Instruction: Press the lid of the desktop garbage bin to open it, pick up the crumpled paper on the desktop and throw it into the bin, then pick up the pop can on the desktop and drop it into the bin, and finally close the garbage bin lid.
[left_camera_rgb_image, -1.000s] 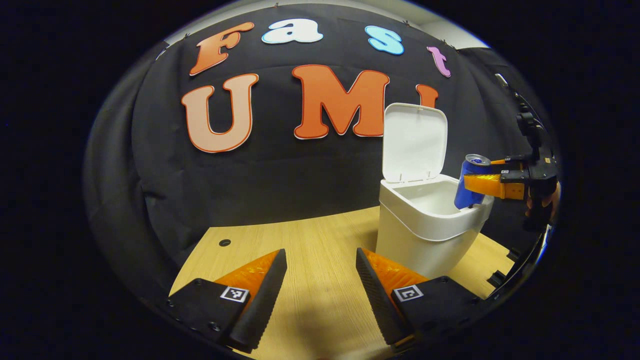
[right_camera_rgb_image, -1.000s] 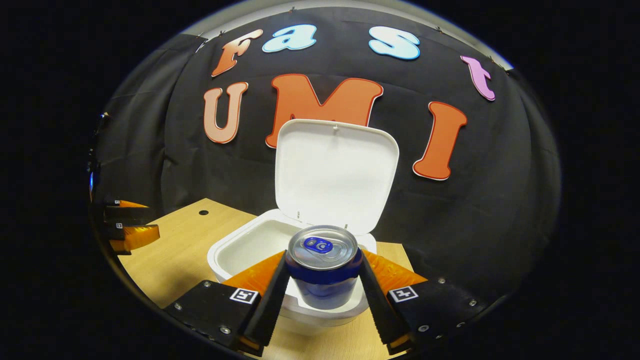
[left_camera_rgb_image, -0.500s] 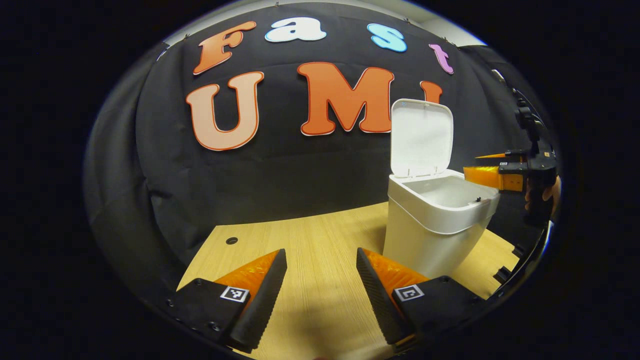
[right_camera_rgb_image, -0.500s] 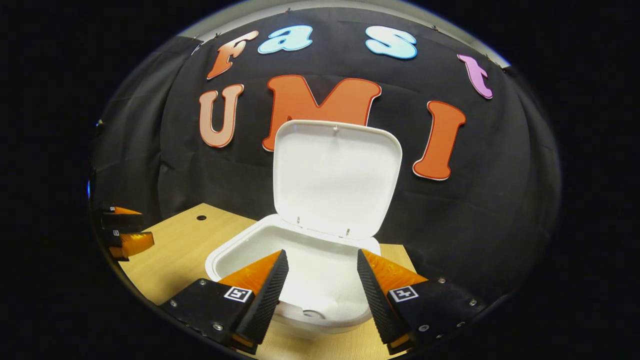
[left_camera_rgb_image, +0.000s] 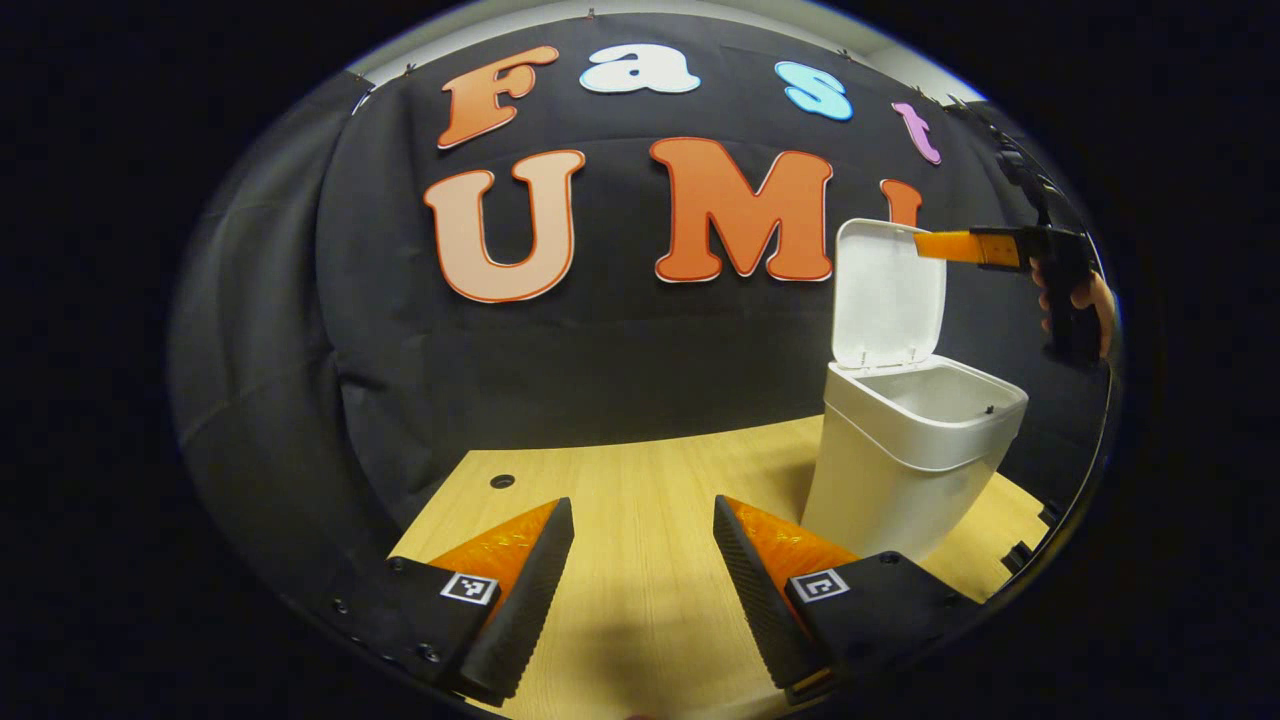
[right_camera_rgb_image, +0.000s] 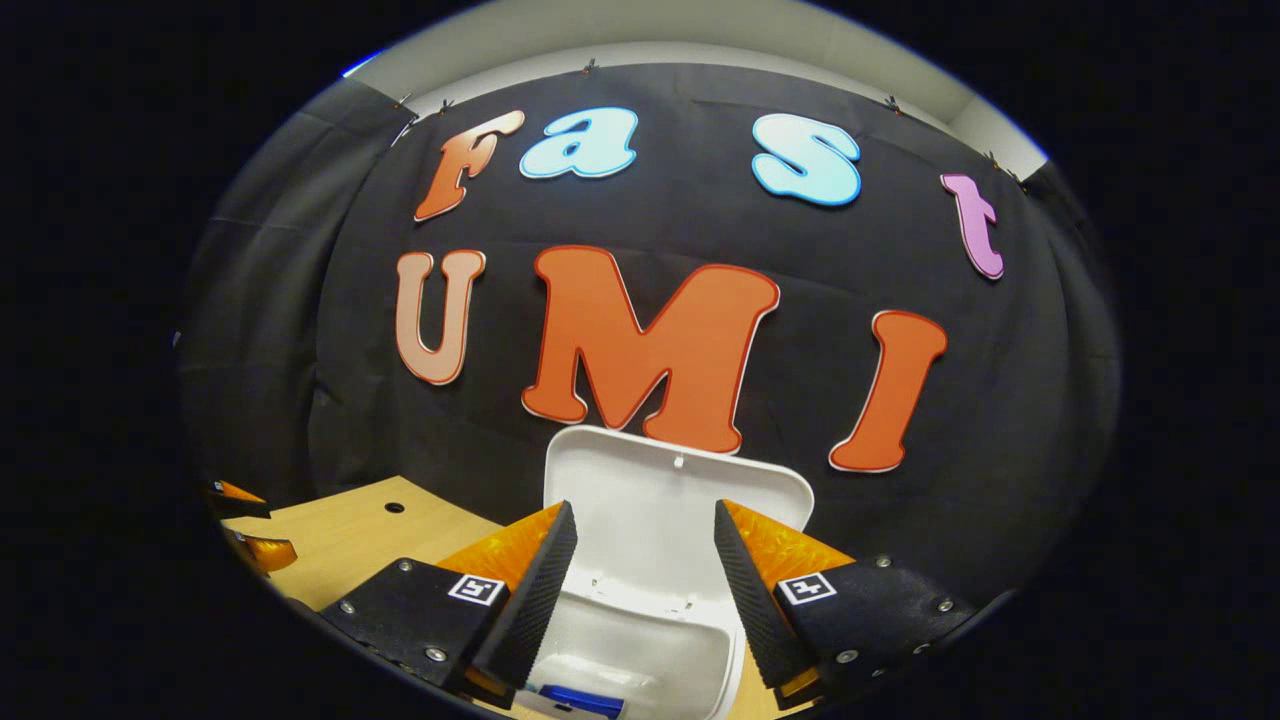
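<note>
The white garbage bin (left_camera_rgb_image: 905, 470) stands on the wooden desk at the right of the left gripper view, its lid (left_camera_rgb_image: 888, 290) upright and open. In the right gripper view I look down past the raised lid (right_camera_rgb_image: 650, 500) into the bin, where a bit of the blue pop can (right_camera_rgb_image: 580, 698) shows at the bottom. My right gripper (right_camera_rgb_image: 645, 590) is open, held above the bin near the lid's top edge; in the left gripper view it (left_camera_rgb_image: 950, 245) hangs by the lid's upper right corner. My left gripper (left_camera_rgb_image: 640, 590) is open, low over the desk, left of the bin.
The wooden desk (left_camera_rgb_image: 640, 480) stretches ahead of the left gripper, with a small round hole (left_camera_rgb_image: 502, 481) near its far left. A hand (left_camera_rgb_image: 1085, 300) holds the right gripper at the far right. The black cloth wall stands close behind the bin.
The right gripper let go of the pop can over the bin; the can dropped inside. The right gripper then rose to the lid's top. The left gripper shifted slightly left.
</note>
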